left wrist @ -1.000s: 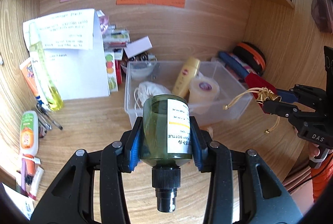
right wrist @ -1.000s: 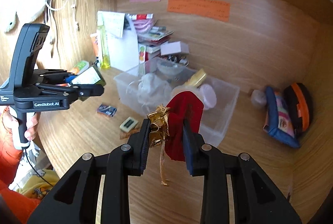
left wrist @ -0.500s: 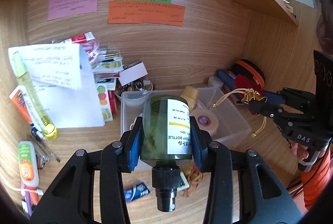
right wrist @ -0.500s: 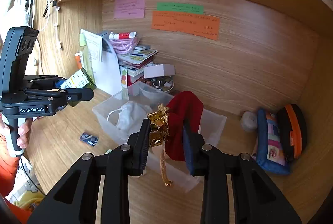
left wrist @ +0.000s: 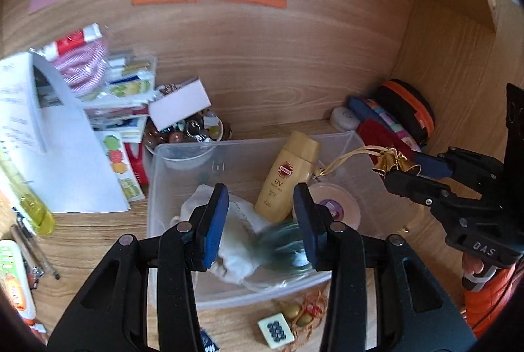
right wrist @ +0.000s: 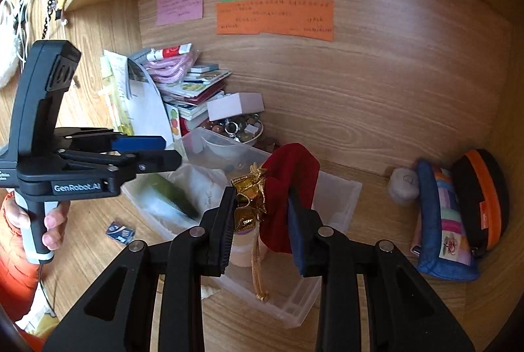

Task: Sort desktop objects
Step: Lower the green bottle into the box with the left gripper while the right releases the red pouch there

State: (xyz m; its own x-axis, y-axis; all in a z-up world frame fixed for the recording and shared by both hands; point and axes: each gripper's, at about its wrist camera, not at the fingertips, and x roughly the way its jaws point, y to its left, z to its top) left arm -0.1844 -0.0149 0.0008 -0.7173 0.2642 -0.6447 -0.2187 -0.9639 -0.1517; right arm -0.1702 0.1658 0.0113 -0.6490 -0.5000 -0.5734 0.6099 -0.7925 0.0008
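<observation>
My left gripper [left wrist: 260, 214] is open above the clear plastic bin [left wrist: 170, 152]. The green bottle [left wrist: 288, 250] shows as a blur just below its fingers, inside the bin; in the right wrist view the bottle [right wrist: 170, 193] lies over a white cloth pouch [right wrist: 203, 181]. The bin also holds a yellow UV sunscreen bottle [left wrist: 288, 175], a tape roll [left wrist: 334, 208] and the white pouch [left wrist: 235, 240]. My right gripper [right wrist: 262, 214] is shut on a red velvet pouch [right wrist: 291, 185] with a gold bow [right wrist: 250, 198], above the bin's right part [right wrist: 340, 194].
Papers, booklets and a bowl of trinkets [left wrist: 186, 129] stand behind the bin. A mahjong tile [left wrist: 275, 325] and a small blue packet [right wrist: 120, 232] lie in front of the bin. Zip pouches [right wrist: 458, 214] lean in the right corner. Tubes and pens [left wrist: 19, 240] lie at left.
My left gripper has opened and let go of the green bottle, which has dropped into the bin. Both grippers have moved closer over the bin.
</observation>
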